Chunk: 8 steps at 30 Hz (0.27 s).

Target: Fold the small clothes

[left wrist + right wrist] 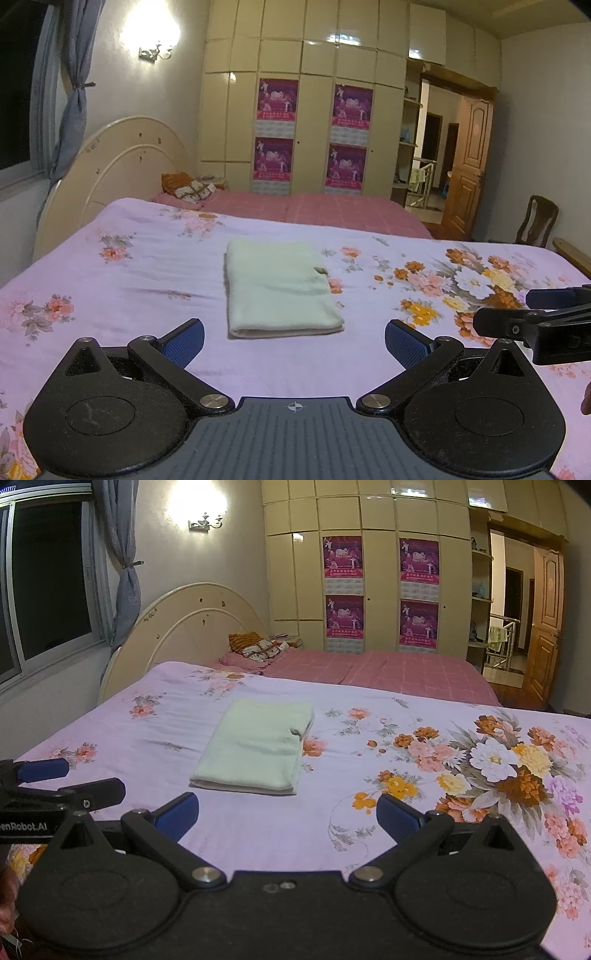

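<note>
The left gripper [294, 341] was held low over the bed [122, 273], jaws spread wide, nothing pinched or touched between the blue pads [184, 341]. The cloth [279, 288] lay flat on the floral sheet just ahead of those jaws, centred between them, its near folded edge close to the fingertips but apart from them. In the right wrist view the same cloth [255, 747] was seen ahead and left of centre, nearer the left finger, clear of both. The right gripper [287, 810] was likewise spread wide and empty, hovering over the sheet [369, 775]. Each gripper was caught at the edge of the other's view, side by side and apart.

The cloth was pale green, folded into a neat rectangle of several layers, with stacked edges showing at the near side and a small dark mark at its right edge. A bunch of printed flowers [498, 764] was seen well to its right.
</note>
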### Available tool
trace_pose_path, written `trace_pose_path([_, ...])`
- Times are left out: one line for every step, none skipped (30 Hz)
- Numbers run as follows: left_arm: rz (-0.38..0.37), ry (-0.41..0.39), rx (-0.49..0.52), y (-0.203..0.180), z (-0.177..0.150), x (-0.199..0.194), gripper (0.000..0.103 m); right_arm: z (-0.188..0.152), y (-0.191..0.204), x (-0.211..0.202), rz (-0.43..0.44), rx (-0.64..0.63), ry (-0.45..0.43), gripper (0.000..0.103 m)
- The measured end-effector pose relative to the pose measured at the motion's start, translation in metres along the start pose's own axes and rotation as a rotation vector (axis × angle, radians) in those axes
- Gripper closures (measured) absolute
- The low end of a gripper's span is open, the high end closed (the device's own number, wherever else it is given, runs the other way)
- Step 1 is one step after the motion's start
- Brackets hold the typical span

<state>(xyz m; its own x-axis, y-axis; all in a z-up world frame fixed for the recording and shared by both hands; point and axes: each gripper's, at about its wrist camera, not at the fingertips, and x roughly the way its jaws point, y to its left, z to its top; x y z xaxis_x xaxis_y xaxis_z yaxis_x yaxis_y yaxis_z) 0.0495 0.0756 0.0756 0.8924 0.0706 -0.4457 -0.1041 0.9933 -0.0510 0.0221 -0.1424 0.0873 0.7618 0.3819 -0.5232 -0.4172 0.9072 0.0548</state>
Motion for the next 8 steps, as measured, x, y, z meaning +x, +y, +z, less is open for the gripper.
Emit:
trace_pose_path([0.001,-0.013,0.002,0.0001,-0.0001,-0.0011,0.000,-0.0002,-0.0001,-0.0003,0.002,-0.001,-0.001,0.001])
trace_pose_path([-0.005,-0.025,0.011,0.0004,-0.0001,-0.0020,0.000,0.0008,-0.0009,0.0002,0.003,-0.003,-0.001,0.001])
trace_pose_path([-0.010,-0.028,0.019,0.0008,0.0007,-0.0024,0.000,0.0012,-0.0013,0.0006,0.003,-0.004,0.000,0.001])
trace_pose_path([-0.008,-0.030,0.021,0.0014,0.0012,-0.0028,0.000,0.0010,-0.0016,0.0007,0.003,-0.004,0.001,0.001])
trace_pose_path([-0.006,-0.032,0.015,0.0024,0.0014,-0.0034,0.000,0.0012,-0.0008,0.0006,0.004,-0.002,0.000,0.001])
trace_pose_path([-0.007,-0.030,0.005,0.0035,0.0015,-0.0033,0.000,0.0013,-0.0008,0.0007,0.007,-0.003,0.001,0.001])
trace_pose_path([-0.015,-0.027,-0.007,0.0044,0.0017,-0.0033,0.000,0.0015,-0.0008,0.0009,0.008,-0.004,0.001,0.001])
trace_pose_path([-0.024,-0.019,-0.018,0.0049,0.0015,-0.0026,0.000,0.0017,-0.0008,0.0012,0.008,-0.006,0.002,0.001])
